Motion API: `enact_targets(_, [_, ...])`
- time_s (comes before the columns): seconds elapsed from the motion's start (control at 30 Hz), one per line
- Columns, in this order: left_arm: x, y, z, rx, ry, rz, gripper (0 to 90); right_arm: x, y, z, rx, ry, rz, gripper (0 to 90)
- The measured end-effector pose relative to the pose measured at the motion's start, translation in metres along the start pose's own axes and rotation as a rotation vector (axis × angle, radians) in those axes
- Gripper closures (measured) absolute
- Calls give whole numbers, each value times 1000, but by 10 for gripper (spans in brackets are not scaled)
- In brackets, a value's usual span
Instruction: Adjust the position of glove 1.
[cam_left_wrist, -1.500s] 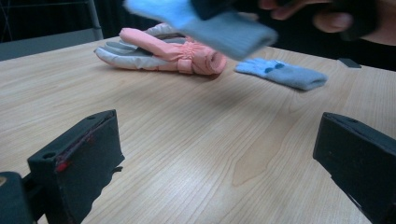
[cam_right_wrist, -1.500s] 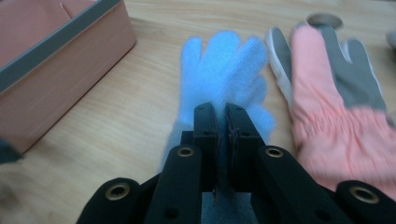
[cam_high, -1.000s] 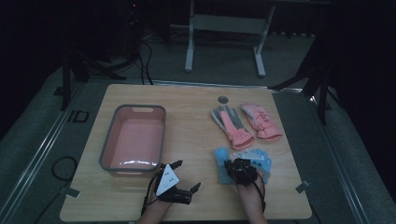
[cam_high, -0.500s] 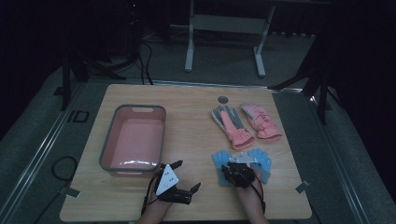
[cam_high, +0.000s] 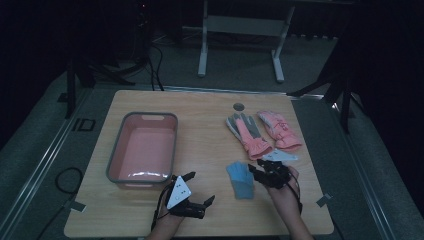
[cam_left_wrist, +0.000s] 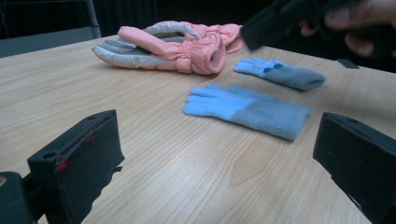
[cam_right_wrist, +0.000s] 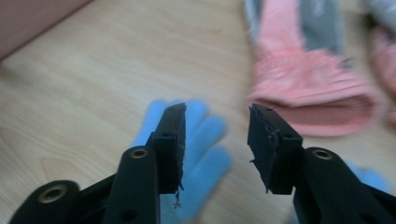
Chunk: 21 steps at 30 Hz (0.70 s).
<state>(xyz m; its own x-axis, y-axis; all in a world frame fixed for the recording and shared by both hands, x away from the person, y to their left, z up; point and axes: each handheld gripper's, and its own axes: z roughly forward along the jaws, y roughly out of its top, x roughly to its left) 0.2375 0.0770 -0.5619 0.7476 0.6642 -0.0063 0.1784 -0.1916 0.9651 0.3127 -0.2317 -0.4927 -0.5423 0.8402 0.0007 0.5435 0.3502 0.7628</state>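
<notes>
Two light-blue knit gloves lie on the wooden table. One blue glove (cam_high: 241, 179) (cam_left_wrist: 247, 109) (cam_right_wrist: 201, 144) lies flat, fingers pointing away from the person. The second blue glove (cam_high: 281, 156) (cam_left_wrist: 280, 74) lies just right of it. My right gripper (cam_high: 257, 170) (cam_right_wrist: 215, 140) hovers over the flat glove; its jaws have just been opening and nothing is between them. My left gripper (cam_high: 199, 188) (cam_left_wrist: 219, 154) rests wide open near the front edge, facing the gloves and holding nothing.
A pair of pink padded gloves (cam_high: 260, 132) (cam_left_wrist: 173, 46) (cam_right_wrist: 308, 79) lies behind the blue ones. At the left stands a pink basin (cam_high: 116, 155) with a grey rim. A small round hole (cam_high: 239, 106) marks the table's far side.
The right gripper's jaws have parted and it has lifted off the blue glove, which now lies flat to its left. The left gripper has kept still.
</notes>
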Motion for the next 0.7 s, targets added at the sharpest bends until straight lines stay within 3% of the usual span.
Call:
enact_targets(0.2, [0,0,0,1,1,-1,13,-39,-6,-13,39,32,31,613])
enact_targets(0.37, [0,0,0,2,3,-5,13,-63,-24,-14,93,18,35,614])
enact_targets(0.5, [0,0,0,3,4,-7,13,-79,-40,-7,142,18,63,605])
enact_targets(0.67, [1,0,0,1,4,-11,13,-84,-59,4,177,0,73,586])
enact_targets(0.7, [1,0,0,1,4,-11,13,-83,-61,4,157,-6,59,601])
